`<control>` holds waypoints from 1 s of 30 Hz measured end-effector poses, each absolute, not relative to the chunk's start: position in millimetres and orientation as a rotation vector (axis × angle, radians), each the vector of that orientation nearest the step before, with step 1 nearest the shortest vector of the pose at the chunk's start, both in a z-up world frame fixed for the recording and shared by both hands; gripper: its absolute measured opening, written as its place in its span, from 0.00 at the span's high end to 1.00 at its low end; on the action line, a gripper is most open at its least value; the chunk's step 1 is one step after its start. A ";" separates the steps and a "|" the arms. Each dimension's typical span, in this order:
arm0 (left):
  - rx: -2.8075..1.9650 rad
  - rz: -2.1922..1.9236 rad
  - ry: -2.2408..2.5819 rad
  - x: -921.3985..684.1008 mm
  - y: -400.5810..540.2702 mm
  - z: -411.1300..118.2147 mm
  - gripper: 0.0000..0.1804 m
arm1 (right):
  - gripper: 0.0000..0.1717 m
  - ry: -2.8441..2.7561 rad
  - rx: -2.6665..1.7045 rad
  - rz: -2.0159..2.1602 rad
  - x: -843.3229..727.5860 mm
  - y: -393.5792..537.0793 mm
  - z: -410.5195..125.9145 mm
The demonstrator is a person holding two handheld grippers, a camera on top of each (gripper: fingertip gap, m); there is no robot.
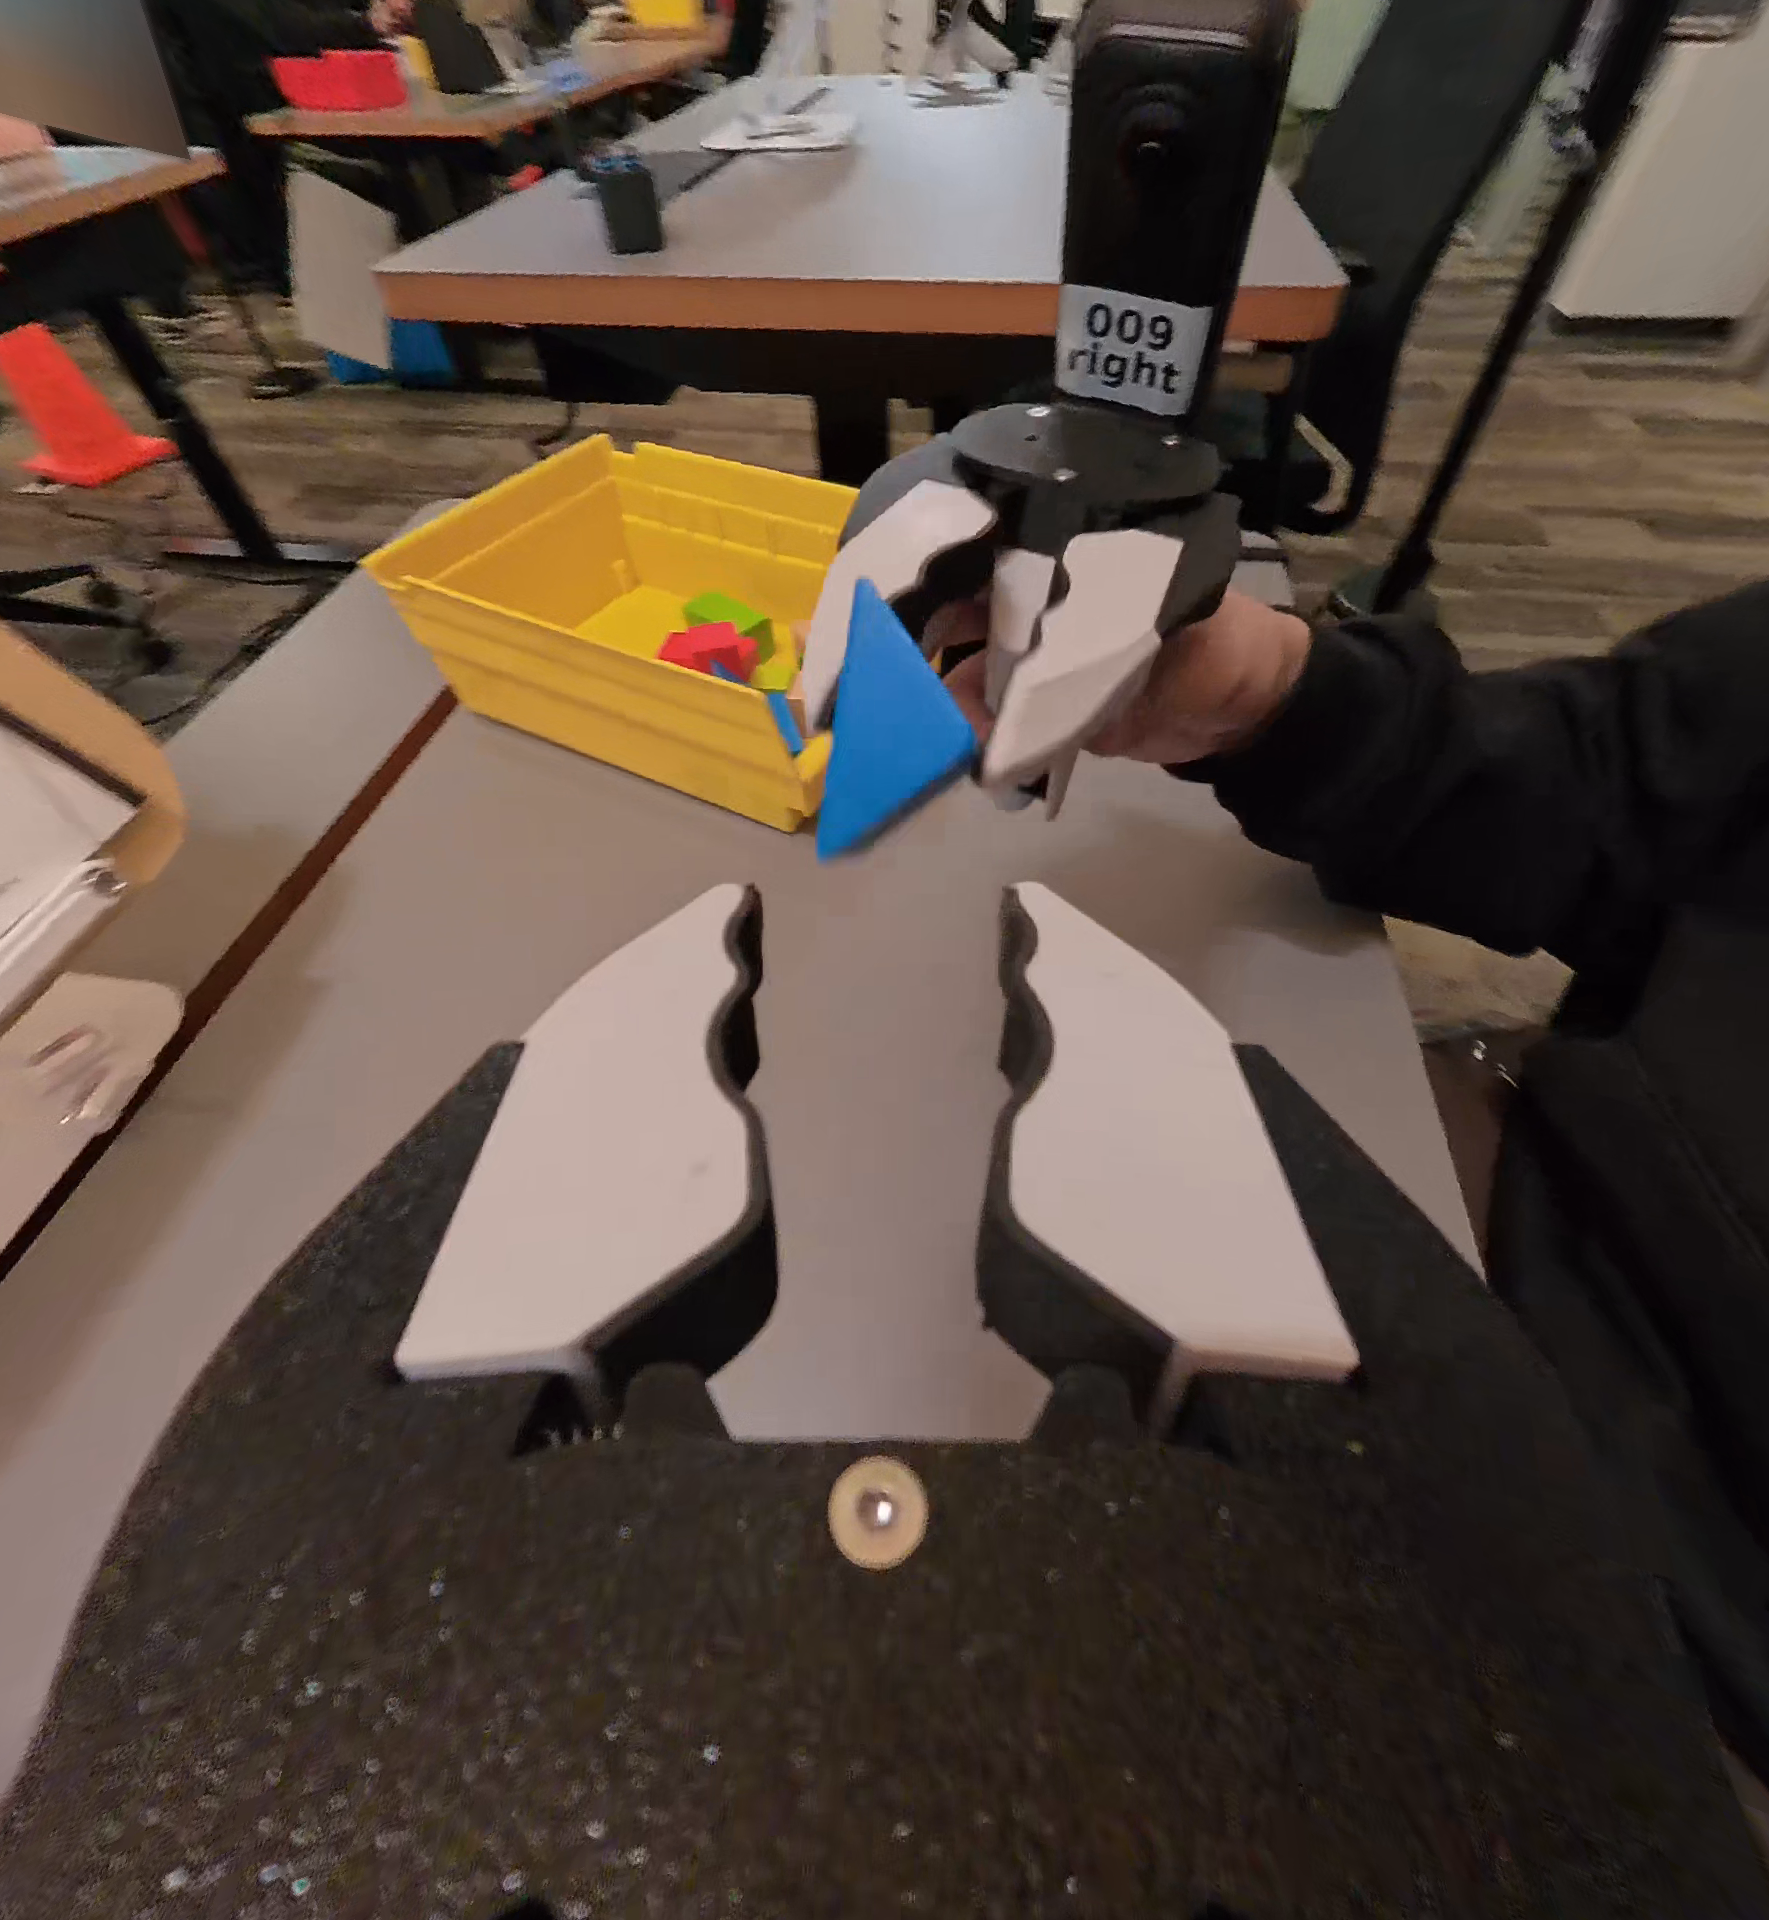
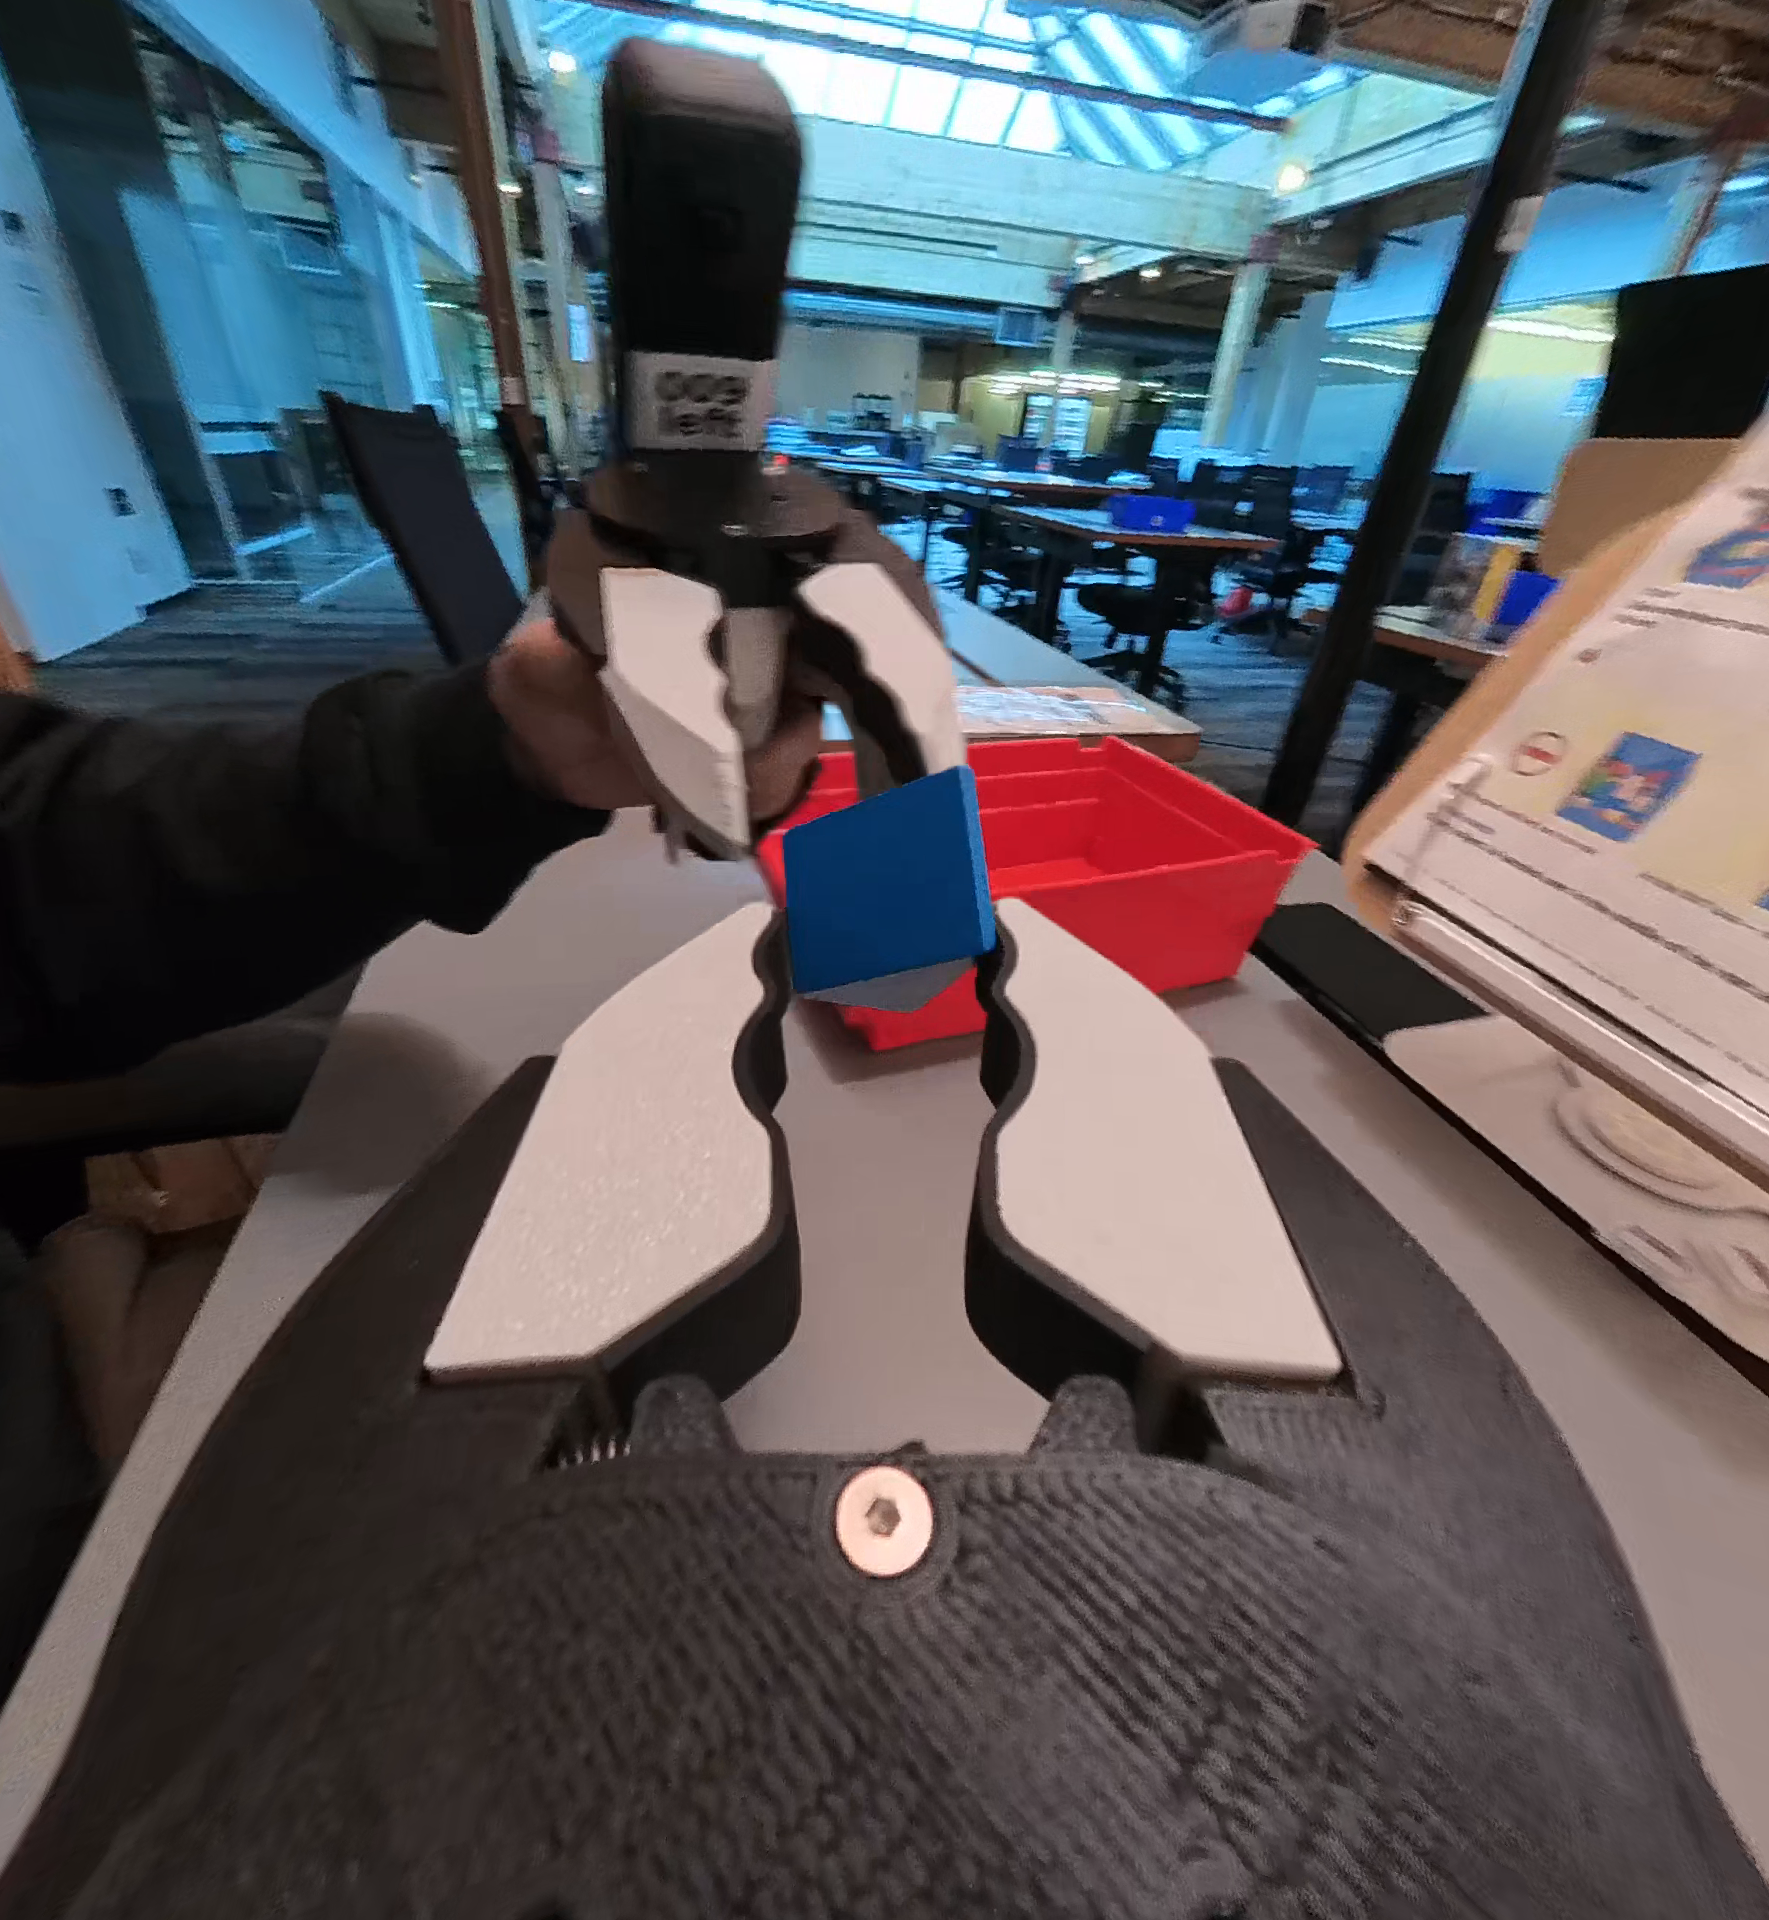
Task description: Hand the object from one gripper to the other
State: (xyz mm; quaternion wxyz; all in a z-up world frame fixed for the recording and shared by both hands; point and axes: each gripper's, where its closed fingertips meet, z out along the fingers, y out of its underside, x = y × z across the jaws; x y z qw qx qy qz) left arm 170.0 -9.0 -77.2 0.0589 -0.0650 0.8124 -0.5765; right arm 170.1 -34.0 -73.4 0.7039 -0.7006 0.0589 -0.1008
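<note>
A blue wedge-shaped block (image 2: 885,894) sits between the tips of my right gripper (image 2: 885,930), above the grey table (image 2: 859,1122). Both pads press on its sides, so the right gripper is shut on it. In the left wrist view the same block (image 1: 890,727) hangs in the right gripper (image 1: 916,748), which a hand holds. My left gripper (image 1: 882,914) is open and empty, just short of the block. In the right wrist view the left gripper (image 2: 838,805) stands open behind the block, one fingertip (image 2: 937,748) close to the block's top edge.
A yellow bin (image 1: 568,665) with several coloured blocks stands behind the handover spot. A red bin (image 2: 1171,894) stands on the other side. A board with printed sheets (image 2: 1638,831) leans at the table's edge. A black flat object (image 2: 1368,977) lies beside the red bin. Only a small space, under 4 cm, lies between the two pairs of fingers.
</note>
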 end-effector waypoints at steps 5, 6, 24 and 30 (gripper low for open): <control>-0.397 -1.671 2.355 183.8 4.5 -89.0 0.70 | 0.80 0.538 -1.504 -0.515 241.4 -132.8 -72.9; -0.426 -1.669 2.350 183.4 5.4 -93.2 0.69 | 0.80 0.651 -1.509 -0.599 257.1 -165.6 -80.5; -0.542 -1.778 2.429 171.5 -12.4 -151.7 0.70 | 0.87 1.275 -1.705 -1.138 310.9 -363.4 -174.3; -0.525 -1.781 2.425 171.9 -9.5 -153.0 0.70 | 0.76 1.276 -1.718 -1.313 324.4 -372.3 -173.7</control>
